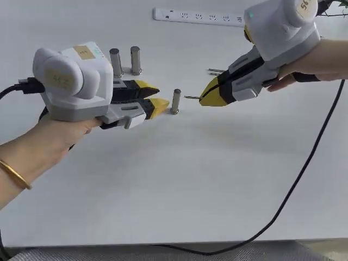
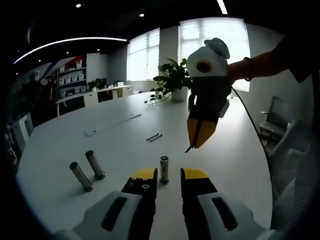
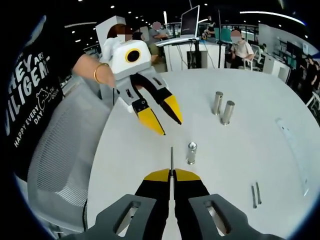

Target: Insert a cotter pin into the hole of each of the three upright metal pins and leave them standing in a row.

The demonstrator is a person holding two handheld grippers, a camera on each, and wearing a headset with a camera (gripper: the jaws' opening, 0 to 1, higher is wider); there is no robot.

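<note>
Since no pin is through any hole yet, stage: lining up on the first metal pin.
Right gripper (image 1: 205,98): jaws closed on the cotter pin (image 1: 191,98), pinched at one end; the rest juts out level toward the nearest metal pin (image 1: 175,101), tip just short of it.
Left gripper (image 1: 159,97): jaws partly open and empty, the same metal pin just beyond the gap between them, apparently untouched.
Other metal pins: two (image 1: 115,62) (image 1: 135,60) upright, close together, nearer the table's (image 1: 190,179) far edge.
Spare cotter pins (image 1: 216,70): lying flat toward the far edge.
Handling, cotter pin: judged light, thin and slick; likely to bend or swivel if pushed off-axis.
Handling, metal pin: rigid, narrow-footed, probably tips easily; best clamped low on the shaft.
Hole: too small to make out.
</note>
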